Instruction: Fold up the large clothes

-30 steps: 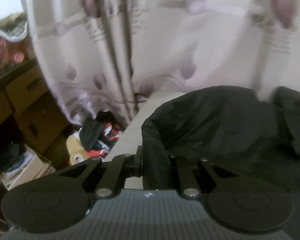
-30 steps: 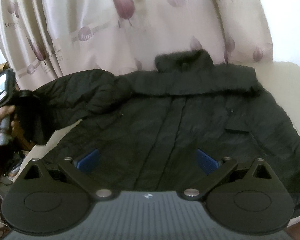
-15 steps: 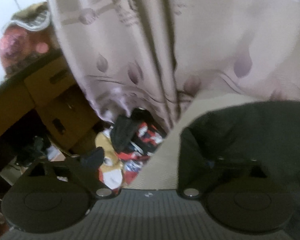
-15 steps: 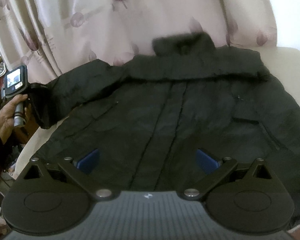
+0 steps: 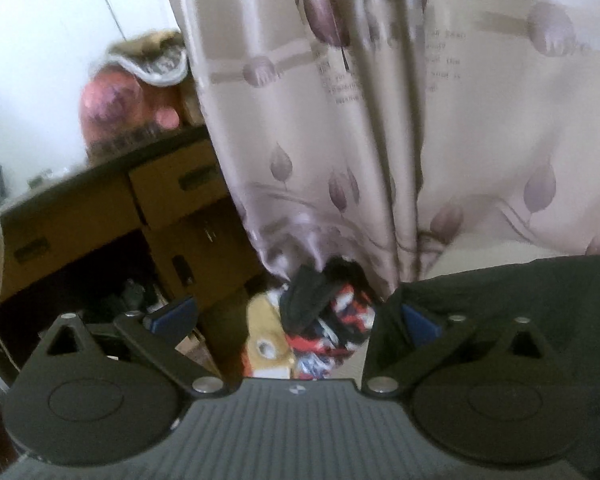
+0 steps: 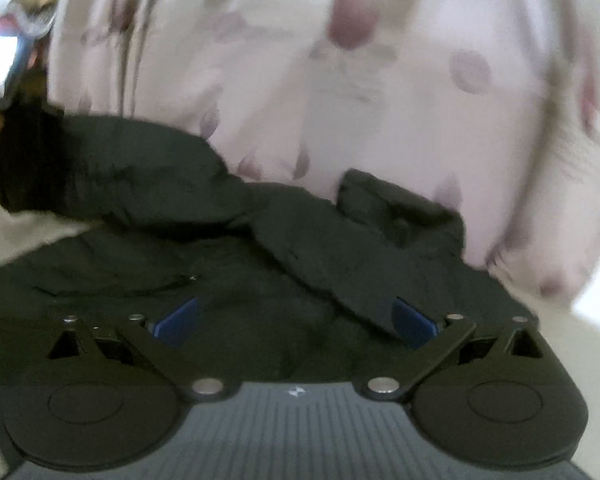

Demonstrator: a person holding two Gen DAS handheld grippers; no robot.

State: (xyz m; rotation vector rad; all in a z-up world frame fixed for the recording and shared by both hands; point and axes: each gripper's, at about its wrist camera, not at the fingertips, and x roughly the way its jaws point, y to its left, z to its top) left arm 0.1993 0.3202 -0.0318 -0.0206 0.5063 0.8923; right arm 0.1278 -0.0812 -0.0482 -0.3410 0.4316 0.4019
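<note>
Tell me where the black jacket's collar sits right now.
In the right wrist view the collar stands right of centre at the jacket's far edge, against the patterned curtain.

Black jacket (image 6: pixel 284 264) matt quilted cloth, curtain (image 5: pixel 380 140) satiny w/ printed leaves, gripper fingers (image 5: pixel 418 320) blue pads on matt blk plastic, steel pins, cardboard boxes (image 5: pixel 180 184) dull brown.
</note>
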